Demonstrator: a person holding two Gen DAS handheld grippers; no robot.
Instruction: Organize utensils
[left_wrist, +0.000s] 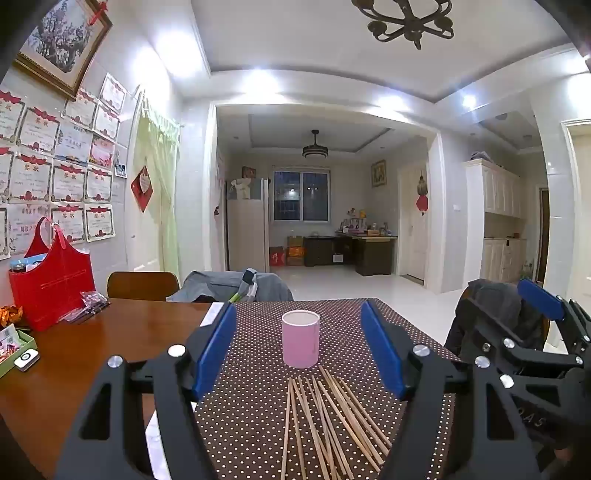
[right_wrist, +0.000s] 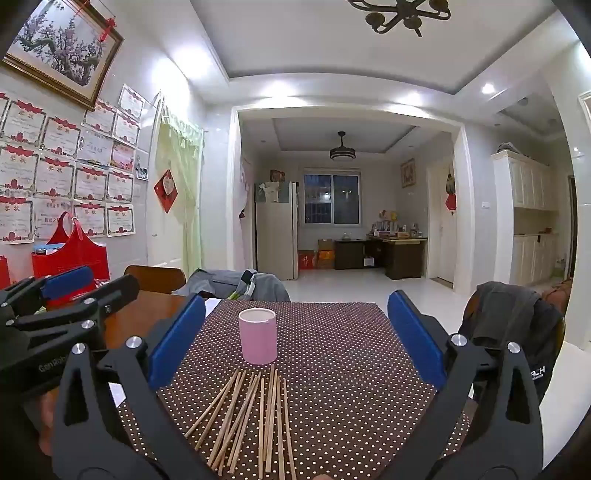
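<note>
A pink cylindrical cup (left_wrist: 300, 339) stands upright on the brown dotted cloth (left_wrist: 258, 424); it also shows in the right wrist view (right_wrist: 258, 336). Several wooden chopsticks (left_wrist: 325, 421) lie loose on the cloth just in front of the cup, also seen in the right wrist view (right_wrist: 251, 417). My left gripper (left_wrist: 298, 314) is open and empty, held above the chopsticks with the cup between its blue fingers (left_wrist: 216, 350). My right gripper (right_wrist: 296, 301) is open and empty, with the cup left of centre. The right gripper shows at the right of the left wrist view (left_wrist: 535, 317), and the left gripper at the left of the right wrist view (right_wrist: 70, 284).
A red bag (left_wrist: 51, 280) and small packets (left_wrist: 88, 308) sit on the wooden table (left_wrist: 92, 350) at the left. Chairs draped with grey clothes stand at the far side (left_wrist: 236, 286) and the right (right_wrist: 513, 325). A white device (left_wrist: 26, 360) lies near the left edge.
</note>
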